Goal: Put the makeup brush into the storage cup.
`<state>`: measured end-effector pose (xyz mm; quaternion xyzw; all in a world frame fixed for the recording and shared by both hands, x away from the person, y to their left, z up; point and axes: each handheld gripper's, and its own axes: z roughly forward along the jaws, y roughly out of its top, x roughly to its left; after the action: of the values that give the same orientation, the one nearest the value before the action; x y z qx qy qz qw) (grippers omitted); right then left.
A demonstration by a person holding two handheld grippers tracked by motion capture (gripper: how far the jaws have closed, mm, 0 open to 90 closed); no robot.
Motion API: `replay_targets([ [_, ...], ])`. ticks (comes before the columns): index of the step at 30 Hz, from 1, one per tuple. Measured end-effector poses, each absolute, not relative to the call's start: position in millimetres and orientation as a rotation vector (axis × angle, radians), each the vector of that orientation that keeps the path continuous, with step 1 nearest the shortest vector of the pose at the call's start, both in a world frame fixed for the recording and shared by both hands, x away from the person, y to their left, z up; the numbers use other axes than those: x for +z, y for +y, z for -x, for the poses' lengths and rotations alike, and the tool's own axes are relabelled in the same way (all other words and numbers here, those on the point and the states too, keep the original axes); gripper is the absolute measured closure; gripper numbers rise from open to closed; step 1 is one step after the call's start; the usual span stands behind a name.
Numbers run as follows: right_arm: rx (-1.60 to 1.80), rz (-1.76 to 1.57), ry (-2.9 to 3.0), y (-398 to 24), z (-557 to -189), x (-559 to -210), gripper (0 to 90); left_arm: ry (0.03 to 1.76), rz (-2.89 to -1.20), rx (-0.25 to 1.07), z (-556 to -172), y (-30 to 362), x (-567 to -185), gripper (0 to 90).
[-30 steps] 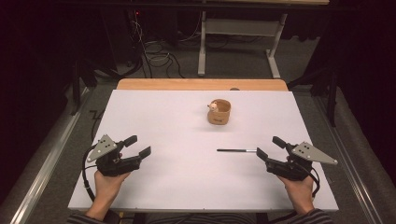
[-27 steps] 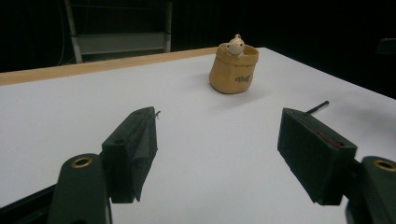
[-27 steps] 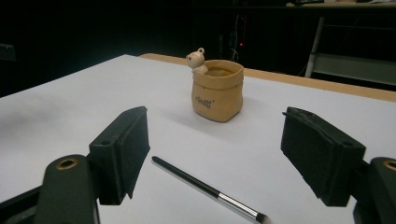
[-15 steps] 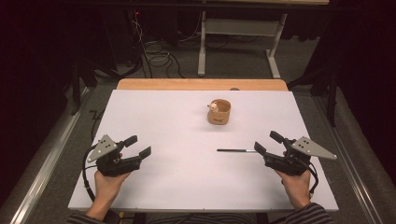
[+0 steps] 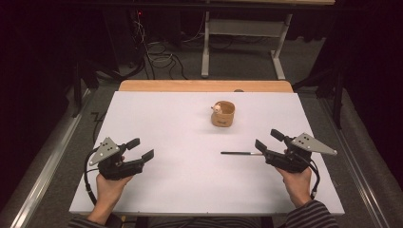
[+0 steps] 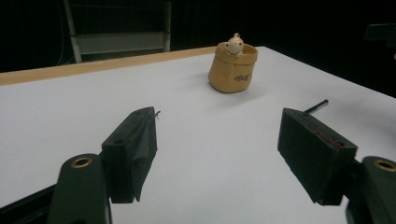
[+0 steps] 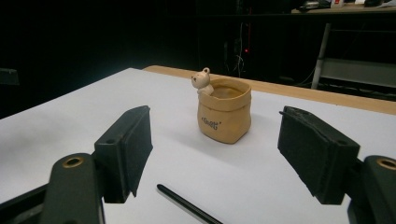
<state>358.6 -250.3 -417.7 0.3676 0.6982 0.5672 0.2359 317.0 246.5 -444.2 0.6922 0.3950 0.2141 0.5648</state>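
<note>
A tan bag-shaped pot [image 5: 223,114] with a small bear figure on its rim stands at the middle of the white table top [image 5: 180,128], toward the far side. It also appears ahead in the left gripper view [image 6: 232,68] and the right gripper view [image 7: 223,115]. A thin black pen [image 5: 241,153] lies flat right of centre, its far tip in the left gripper view [image 6: 316,106], its near part low in the right gripper view [image 7: 187,204]. My right gripper [image 5: 269,140] is open, its jaws just right of the pen's end. My left gripper [image 5: 140,148] is open over bare table at the near left.
A wooden strip [image 5: 204,86] runs along the table's far edge. Beyond it stand a metal table frame [image 5: 242,42] and loose cables [image 5: 159,52] on the dark floor. A rail [image 5: 52,156] runs along the left side.
The right gripper has moved slightly forward and up toward the pen's right end. The left gripper, the pen and the pot have stayed put.
</note>
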Motion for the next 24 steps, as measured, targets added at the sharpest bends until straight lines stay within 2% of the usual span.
replay_targets([
  [11,1.509,-1.029,1.936,-246,-366,-415,30.1,0.930,-1.637,0.506,-317,245,-445,28.8],
  [24,1.478,-1.025,1.972,-234,-382,-408,28.1,0.930,-1.645,0.511,-317,244,-445,29.3],
])
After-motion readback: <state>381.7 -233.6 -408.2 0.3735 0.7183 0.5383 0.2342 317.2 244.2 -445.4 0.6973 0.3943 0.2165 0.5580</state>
